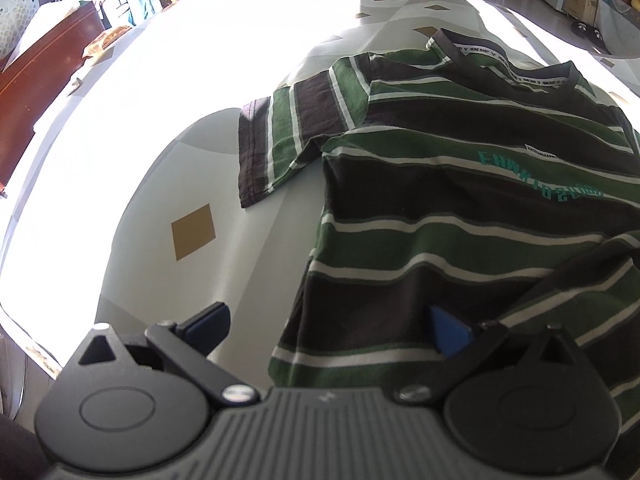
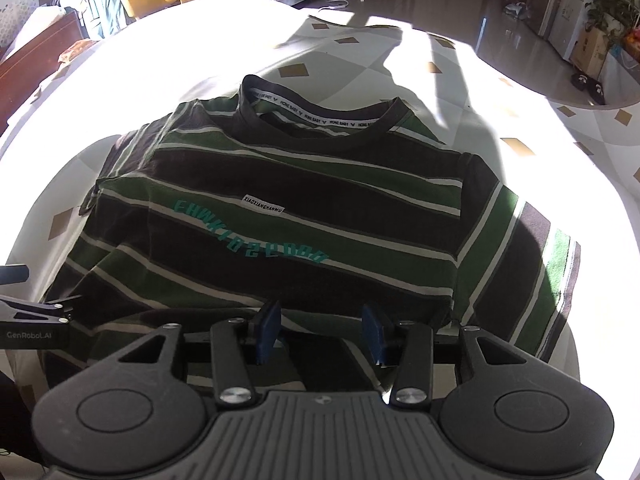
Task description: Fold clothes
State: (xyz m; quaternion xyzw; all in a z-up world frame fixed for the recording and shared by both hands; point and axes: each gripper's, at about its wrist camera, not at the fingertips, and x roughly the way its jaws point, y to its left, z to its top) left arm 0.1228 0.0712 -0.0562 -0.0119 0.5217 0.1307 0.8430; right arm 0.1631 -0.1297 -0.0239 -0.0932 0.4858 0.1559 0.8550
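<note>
striped shirt [image 2: 280, 216] flat on tabletop [image 1: 168, 184]; left tongs [image 1: 326, 330] spread wide at its hem, right tongs [image 2: 322, 332] partly open, gripping nothing.

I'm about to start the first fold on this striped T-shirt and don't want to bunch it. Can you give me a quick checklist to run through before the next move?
1. Striped T-shirt lies front up on the table: ok.
2. Both sleeves spread out to the sides: ok.
3. Bottom hem flat: not ok, a flap is turned over at the near corner.
4. Left gripper open, nothing held: ok.
5. Right gripper open, nothing pinched between its fingers: ok.
6. Collar lies at the far end: ok.
</note>
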